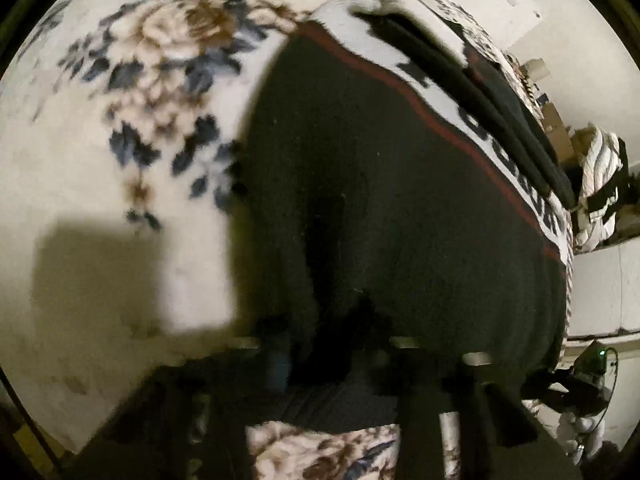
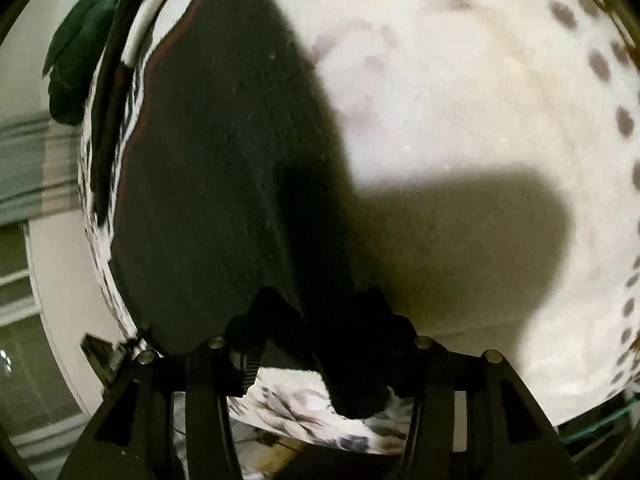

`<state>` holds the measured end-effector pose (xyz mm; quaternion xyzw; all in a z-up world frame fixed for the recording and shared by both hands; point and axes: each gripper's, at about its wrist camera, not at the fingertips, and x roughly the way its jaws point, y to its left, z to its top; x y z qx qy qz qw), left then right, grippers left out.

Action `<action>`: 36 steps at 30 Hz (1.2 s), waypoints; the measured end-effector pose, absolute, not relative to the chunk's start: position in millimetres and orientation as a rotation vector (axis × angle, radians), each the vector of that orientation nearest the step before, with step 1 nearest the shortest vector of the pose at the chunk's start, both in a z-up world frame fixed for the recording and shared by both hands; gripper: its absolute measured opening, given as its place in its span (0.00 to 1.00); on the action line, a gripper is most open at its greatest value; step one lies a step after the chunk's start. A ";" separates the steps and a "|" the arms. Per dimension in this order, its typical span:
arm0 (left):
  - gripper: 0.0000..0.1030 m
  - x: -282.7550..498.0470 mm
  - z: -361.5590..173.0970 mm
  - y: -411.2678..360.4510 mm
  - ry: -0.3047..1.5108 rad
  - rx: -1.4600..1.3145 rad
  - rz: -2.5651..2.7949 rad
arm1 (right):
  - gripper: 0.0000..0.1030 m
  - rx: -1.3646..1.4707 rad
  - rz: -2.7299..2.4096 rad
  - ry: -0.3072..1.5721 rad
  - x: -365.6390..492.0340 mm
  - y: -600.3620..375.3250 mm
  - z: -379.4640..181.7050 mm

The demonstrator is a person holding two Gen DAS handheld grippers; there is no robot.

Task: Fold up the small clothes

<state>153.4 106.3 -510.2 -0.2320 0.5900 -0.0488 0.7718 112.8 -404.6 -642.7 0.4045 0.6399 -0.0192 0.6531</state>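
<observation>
A small black garment (image 1: 392,208) with a white lettered waistband (image 1: 508,152) and a thin red stripe lies on a cream floral blanket (image 1: 100,168). My left gripper (image 1: 344,332) is shut on the garment's near edge; its fingers are mostly hidden in the dark cloth. In the right wrist view the same black garment (image 2: 208,168) stretches up to the left, and my right gripper (image 2: 320,332) is shut on another part of its near edge. The cloth is lifted a little off the blanket (image 2: 460,100) at both grippers.
A dark green cloth (image 2: 80,52) lies beyond the waistband. A striped white bundle (image 1: 600,184) and a device with a green light (image 1: 596,364) sit off the bed at right. A window frame (image 2: 24,320) is at left. Gripper shadows fall on the blanket.
</observation>
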 end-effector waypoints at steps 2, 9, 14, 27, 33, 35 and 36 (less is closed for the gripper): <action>0.17 153.1 -495.3 103.3 1.249 -0.486 -0.103 | 0.09 0.911 -0.042 1.448 111.0 -403.1 -635.3; 0.16 171.0 -400.7 110.1 1.087 -0.525 -0.167 | 0.09 0.897 0.003 1.280 123.0 -395.3 -543.1; 0.16 219.0 -342.2 116.8 0.982 -0.583 -0.214 | 0.09 0.881 0.069 1.128 164.4 -395.2 -469.6; 0.08 460.2 -329.4 109.6 0.850 -0.670 -0.102 | 0.09 0.800 0.118 0.934 443.4 -405.8 -423.5; 0.09 548.9 -392.9 98.3 0.949 -0.568 -0.046 | 0.09 0.777 0.022 0.970 568.8 -433.6 -471.6; 0.14 559.2 -416.1 92.0 1.005 -0.544 -0.055 | 0.11 0.771 -0.010 1.051 597.5 -437.3 -503.3; 0.14 561.1 -424.9 91.9 1.030 -0.547 -0.064 | 0.14 0.775 -0.023 1.114 609.5 -438.2 -521.3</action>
